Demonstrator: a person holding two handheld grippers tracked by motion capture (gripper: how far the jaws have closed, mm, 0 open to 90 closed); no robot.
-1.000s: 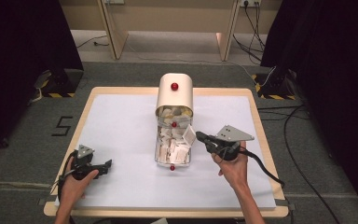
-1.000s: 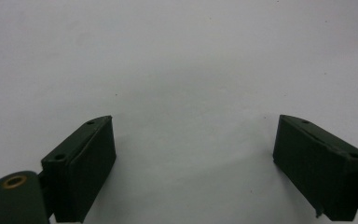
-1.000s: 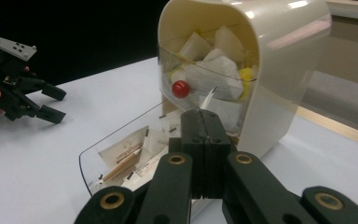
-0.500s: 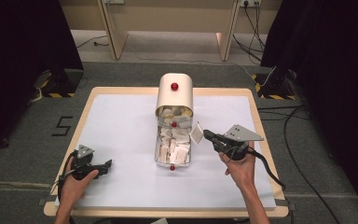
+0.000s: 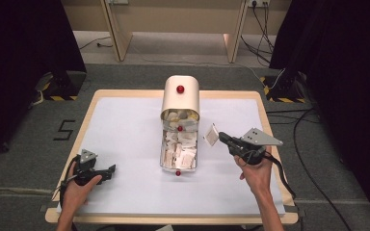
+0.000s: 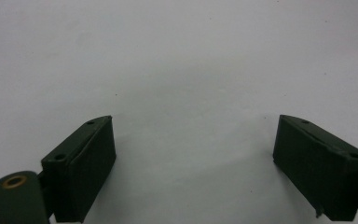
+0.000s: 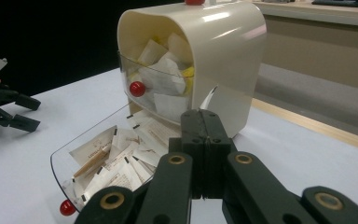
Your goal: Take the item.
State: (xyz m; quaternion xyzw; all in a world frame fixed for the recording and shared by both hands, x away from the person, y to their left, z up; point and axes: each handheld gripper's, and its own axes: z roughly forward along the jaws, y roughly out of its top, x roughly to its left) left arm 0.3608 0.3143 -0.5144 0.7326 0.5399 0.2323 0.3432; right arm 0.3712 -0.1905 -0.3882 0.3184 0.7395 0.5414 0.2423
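Observation:
A cream box with a red knob stands mid-table, its two clear drawers pulled out toward me and full of several paper sachets. My right gripper is shut on a white sachet, held just right of the drawers. In the right gripper view the sachet shows edge-on above the closed jaws, in front of the box. My left gripper rests open near the table's front left, over bare white surface with nothing between its fingers.
The white-covered table has a wooden rim. Cables trail across the dark floor on the right. Open room lies left of the box and along the front edge.
My right gripper has drawn away to the right from the lower drawer, carrying the sachet clear of it. The left gripper has not moved.

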